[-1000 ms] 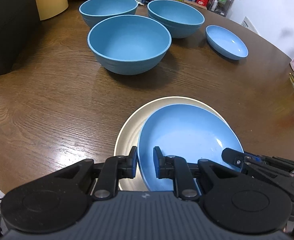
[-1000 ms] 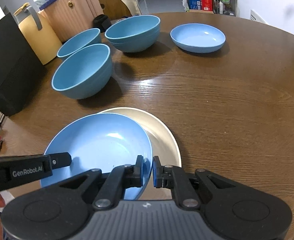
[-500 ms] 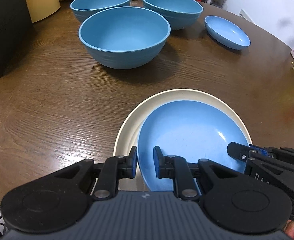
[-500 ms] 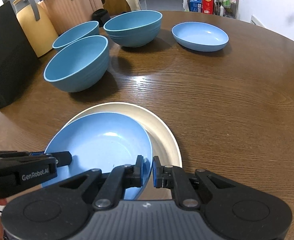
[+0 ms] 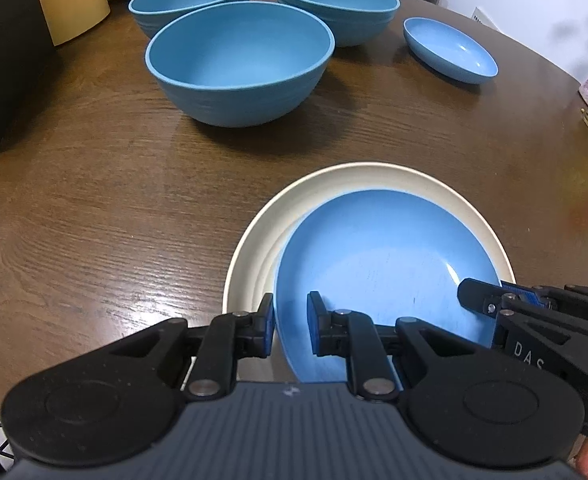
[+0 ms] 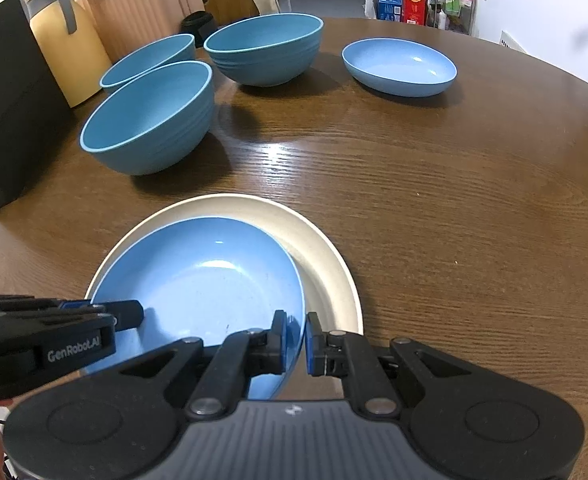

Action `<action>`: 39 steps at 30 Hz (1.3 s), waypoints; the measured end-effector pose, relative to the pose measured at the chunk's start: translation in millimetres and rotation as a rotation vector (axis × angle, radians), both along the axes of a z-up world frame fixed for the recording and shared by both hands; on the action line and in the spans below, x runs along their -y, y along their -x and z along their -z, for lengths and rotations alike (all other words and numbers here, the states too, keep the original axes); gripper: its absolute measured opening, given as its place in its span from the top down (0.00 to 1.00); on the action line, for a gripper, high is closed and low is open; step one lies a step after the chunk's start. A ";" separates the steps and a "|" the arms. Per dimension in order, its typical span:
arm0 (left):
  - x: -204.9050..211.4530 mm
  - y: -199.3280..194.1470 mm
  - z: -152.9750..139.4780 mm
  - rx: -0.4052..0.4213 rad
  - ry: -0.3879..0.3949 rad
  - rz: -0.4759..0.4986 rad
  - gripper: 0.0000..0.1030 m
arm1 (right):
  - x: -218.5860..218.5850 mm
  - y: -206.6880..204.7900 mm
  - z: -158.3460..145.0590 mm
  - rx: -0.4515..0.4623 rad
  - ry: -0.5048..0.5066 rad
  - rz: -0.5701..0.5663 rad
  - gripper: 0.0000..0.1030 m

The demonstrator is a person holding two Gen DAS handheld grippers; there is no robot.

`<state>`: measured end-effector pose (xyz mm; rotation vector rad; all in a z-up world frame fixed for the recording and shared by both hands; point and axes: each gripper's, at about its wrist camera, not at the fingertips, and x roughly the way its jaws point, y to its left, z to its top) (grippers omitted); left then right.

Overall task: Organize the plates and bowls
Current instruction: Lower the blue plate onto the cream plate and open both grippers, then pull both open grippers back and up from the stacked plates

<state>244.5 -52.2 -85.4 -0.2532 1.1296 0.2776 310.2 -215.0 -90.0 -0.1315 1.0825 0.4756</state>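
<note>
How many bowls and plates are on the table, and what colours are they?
Blue bowls: 3
Blue plates: 2
Cream plates: 1
Total: 6

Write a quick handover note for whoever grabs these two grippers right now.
Left gripper: shut on the near rim of the blue plate.
Right gripper: shut on the same plate's opposite rim.
The blue plate sits in the cream plate, off-centre.
Done: those two stacked.
Left: release; add the second blue plate; nest the three bowls at the far left of the table.
</note>
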 end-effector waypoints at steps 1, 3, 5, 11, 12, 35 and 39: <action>0.4 0.1 1.3 -0.005 0.002 0.002 0.84 | 0.0 0.0 0.8 -0.002 0.001 0.000 0.92; 0.5 0.8 3.5 -0.011 0.003 0.002 0.84 | 0.8 0.2 3.5 -0.011 0.005 0.000 0.91; 1.1 1.0 3.8 -0.009 0.001 0.004 0.84 | 1.2 1.5 4.0 -0.005 0.006 -0.002 0.91; 1.8 0.6 4.0 -0.005 0.007 0.006 0.84 | 3.7 2.1 3.9 -0.015 0.003 -0.003 0.89; 1.2 1.9 2.2 0.001 0.008 0.005 0.83 | 4.4 2.1 3.3 -0.018 -0.002 -0.002 0.87; -15.5 52.8 -62.9 0.149 -0.064 -0.121 0.00 | 30.4 19.8 -47.8 0.041 -0.061 0.049 0.00; -16.3 62.3 -69.4 0.159 -0.035 -0.123 0.00 | 29.1 27.1 -56.9 0.056 -0.040 0.048 0.00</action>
